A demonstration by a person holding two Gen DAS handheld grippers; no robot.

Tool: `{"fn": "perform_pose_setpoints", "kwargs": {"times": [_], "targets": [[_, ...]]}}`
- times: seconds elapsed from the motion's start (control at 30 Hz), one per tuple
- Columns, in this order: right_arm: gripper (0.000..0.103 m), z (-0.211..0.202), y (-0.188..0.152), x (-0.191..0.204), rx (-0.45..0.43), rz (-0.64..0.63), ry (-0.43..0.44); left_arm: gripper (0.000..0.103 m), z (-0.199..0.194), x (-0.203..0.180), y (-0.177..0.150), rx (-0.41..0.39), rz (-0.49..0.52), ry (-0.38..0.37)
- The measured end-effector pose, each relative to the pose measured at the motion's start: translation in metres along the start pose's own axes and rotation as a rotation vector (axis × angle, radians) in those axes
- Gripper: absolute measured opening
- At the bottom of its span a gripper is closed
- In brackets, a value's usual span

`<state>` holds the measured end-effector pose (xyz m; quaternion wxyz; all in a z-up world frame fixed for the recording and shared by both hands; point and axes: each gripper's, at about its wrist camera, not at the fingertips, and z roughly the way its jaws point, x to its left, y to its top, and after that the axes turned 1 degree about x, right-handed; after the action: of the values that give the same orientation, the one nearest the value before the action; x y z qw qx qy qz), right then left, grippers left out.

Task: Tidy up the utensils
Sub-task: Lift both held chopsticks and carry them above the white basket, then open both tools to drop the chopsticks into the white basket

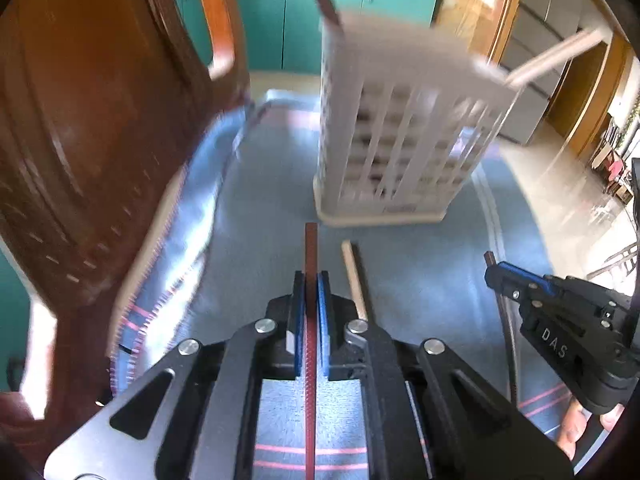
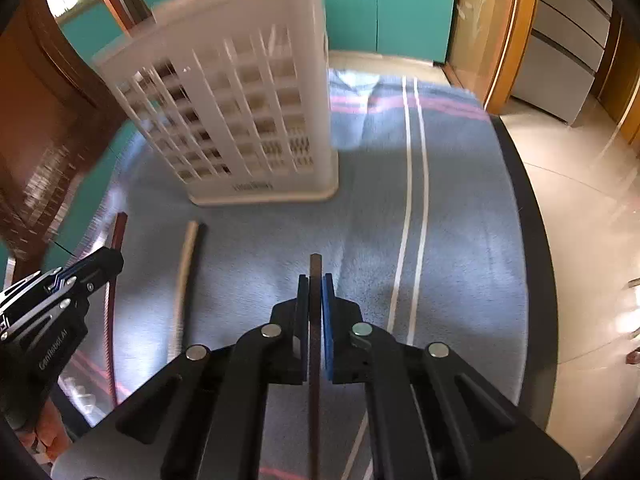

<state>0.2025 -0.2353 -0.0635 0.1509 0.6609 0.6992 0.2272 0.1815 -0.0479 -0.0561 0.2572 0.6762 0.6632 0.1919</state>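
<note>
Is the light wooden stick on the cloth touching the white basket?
Apart. The right wrist view shows blue cloth between the light chopstick's tip and the white basket's base.

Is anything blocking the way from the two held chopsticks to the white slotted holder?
Nothing visible does. The left gripper holds a reddish-brown chopstick, the right gripper a dark brown chopstick; only bare blue cloth lies before the white slotted plastic holder. A pale wooden chopstick lies off to the side.
</note>
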Motion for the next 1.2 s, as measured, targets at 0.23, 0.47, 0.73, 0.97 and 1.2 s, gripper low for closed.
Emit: {"fn": "perform_pose_setpoints", "kwargs": {"times": [0.23,0.47,0.73,0.97,1.2], "targets": [[0.007,-0.061,0.008,-0.003,-0.124,0.001,0.054,0.007,-0.060,-0.009,0.012,-0.145,0.016,-0.015],[0.007,-0.110,0.013,-0.002,-0.225,0.015,0.101,0.007,-0.109,-0.014,0.019,-0.255,0.015,-0.059],[0.007,-0.166,0.025,-0.004,-0.352,0.013,0.133,0.007,-0.164,-0.001,0.035,-0.428,-0.042,-0.119],[0.007,-0.220,0.067,-0.001,-0.500,0.008,0.176,0.007,-0.202,0.020,0.066,-0.587,-0.174,-0.180],[0.007,-0.271,0.115,0.002,-0.665,0.032,0.167,0.007,-0.200,0.048,0.085,-0.698,-0.390,-0.247]]}}
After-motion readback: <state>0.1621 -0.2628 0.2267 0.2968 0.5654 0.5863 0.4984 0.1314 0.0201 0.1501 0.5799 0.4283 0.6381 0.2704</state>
